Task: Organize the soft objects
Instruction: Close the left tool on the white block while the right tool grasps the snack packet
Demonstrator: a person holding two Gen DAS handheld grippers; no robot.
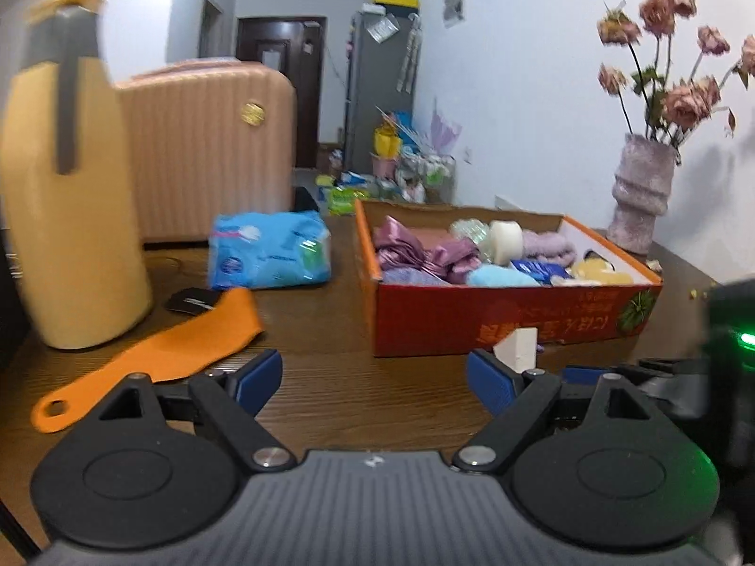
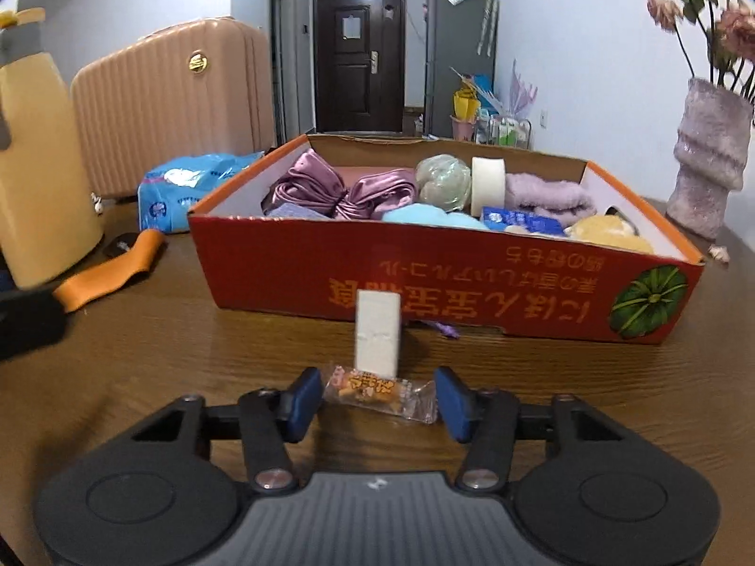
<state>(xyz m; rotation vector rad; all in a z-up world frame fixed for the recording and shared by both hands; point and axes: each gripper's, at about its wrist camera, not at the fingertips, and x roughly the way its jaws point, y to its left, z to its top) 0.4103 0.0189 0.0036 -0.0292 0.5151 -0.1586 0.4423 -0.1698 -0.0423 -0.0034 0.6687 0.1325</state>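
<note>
right view only: snack packet | right hand-held gripper straddles, unclamped | left open

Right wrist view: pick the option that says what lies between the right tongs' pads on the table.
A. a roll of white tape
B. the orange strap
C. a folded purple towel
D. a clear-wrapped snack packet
D: the clear-wrapped snack packet lies on the wooden table between the two blue pads of the right tongs, with the upright white block just behind it.
</note>
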